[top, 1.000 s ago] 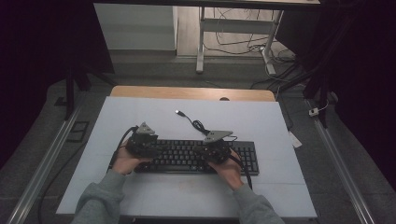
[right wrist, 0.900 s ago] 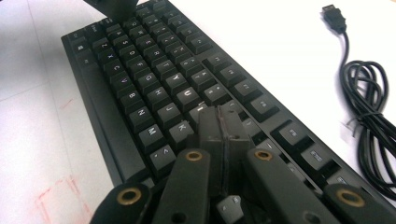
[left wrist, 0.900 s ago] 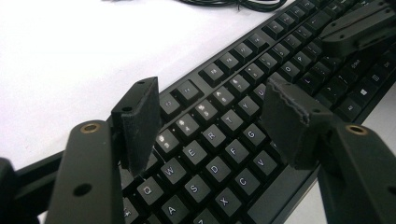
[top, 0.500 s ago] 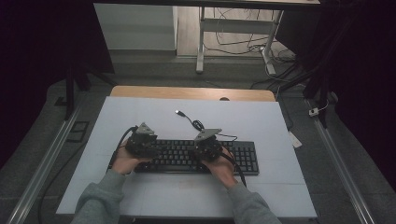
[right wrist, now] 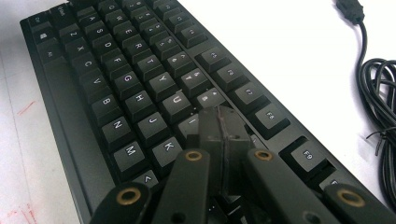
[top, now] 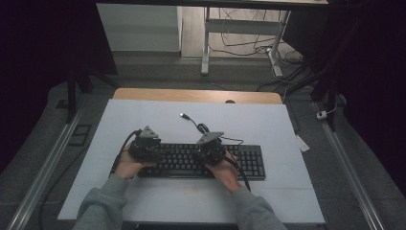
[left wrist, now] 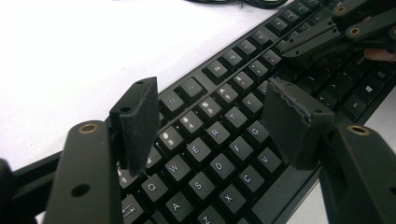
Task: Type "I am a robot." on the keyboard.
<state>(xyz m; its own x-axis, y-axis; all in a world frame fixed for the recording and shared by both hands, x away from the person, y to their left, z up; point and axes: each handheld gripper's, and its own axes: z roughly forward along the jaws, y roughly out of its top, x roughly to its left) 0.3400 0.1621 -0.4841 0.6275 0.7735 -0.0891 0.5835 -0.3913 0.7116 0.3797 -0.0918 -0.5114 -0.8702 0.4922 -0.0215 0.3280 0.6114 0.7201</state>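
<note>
Lab or recording rig, not a home — a bench (top: 268,120) with a white top and a wood edge at 12 o'clock stands in a dark, curtained-off space. Metal rails (top: 43,177) run along the grey floor at 9 and 3 o'clock. Loose cables (top: 249,43) lie tangled round a white frame leg (top: 206,43) at 12–1 o'clock. A black keyboard (top: 249,160) lies at bench centre, its USB lead (top: 194,122) unplugged.
</note>
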